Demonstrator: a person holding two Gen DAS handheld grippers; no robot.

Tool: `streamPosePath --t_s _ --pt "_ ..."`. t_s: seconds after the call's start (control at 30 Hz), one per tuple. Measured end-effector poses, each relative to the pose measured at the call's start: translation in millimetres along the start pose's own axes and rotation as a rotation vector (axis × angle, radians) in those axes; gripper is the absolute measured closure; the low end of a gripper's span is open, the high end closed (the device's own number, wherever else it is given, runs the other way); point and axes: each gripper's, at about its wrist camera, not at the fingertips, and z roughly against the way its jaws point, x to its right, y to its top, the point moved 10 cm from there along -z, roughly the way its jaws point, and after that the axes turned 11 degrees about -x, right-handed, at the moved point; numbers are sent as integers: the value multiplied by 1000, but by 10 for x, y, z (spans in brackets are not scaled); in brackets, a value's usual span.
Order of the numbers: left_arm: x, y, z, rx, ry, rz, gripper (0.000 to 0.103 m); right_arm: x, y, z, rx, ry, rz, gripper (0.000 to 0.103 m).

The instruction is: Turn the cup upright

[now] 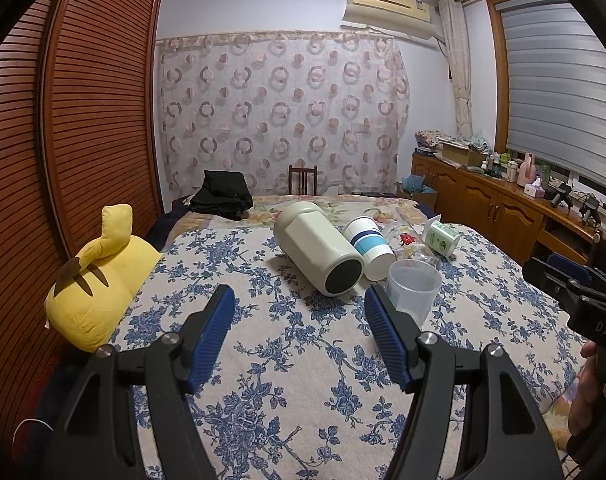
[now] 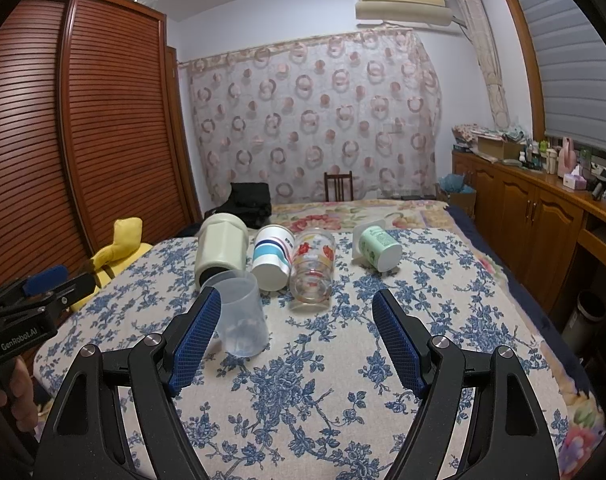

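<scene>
Several cups are on the blue-flowered bedspread. A translucent plastic cup (image 1: 413,286) (image 2: 239,312) stands upright. A pale green tumbler (image 1: 317,250) (image 2: 221,250), a white cup with blue stripes (image 1: 369,246) (image 2: 272,258), a flowered glass (image 2: 313,270) and a small green cup (image 1: 441,238) (image 2: 377,248) lie on their sides. My left gripper (image 1: 299,300) is open and empty, the plastic cup just beyond its right finger. My right gripper (image 2: 297,308) is open and empty, the plastic cup by its left finger.
A yellow plush toy (image 1: 99,280) lies at the bed's left edge beside a louvered wardrobe (image 1: 83,120). A black bag (image 1: 223,196) and a chair (image 1: 303,180) are at the far end. A wooden cabinet (image 2: 543,216) with clutter runs along the right.
</scene>
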Motion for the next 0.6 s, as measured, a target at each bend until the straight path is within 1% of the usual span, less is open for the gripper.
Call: streamPosePath --t_s 0.6 --pt "2 1 1 0 0 0 36 -3 0 1 0 -1 2 23"
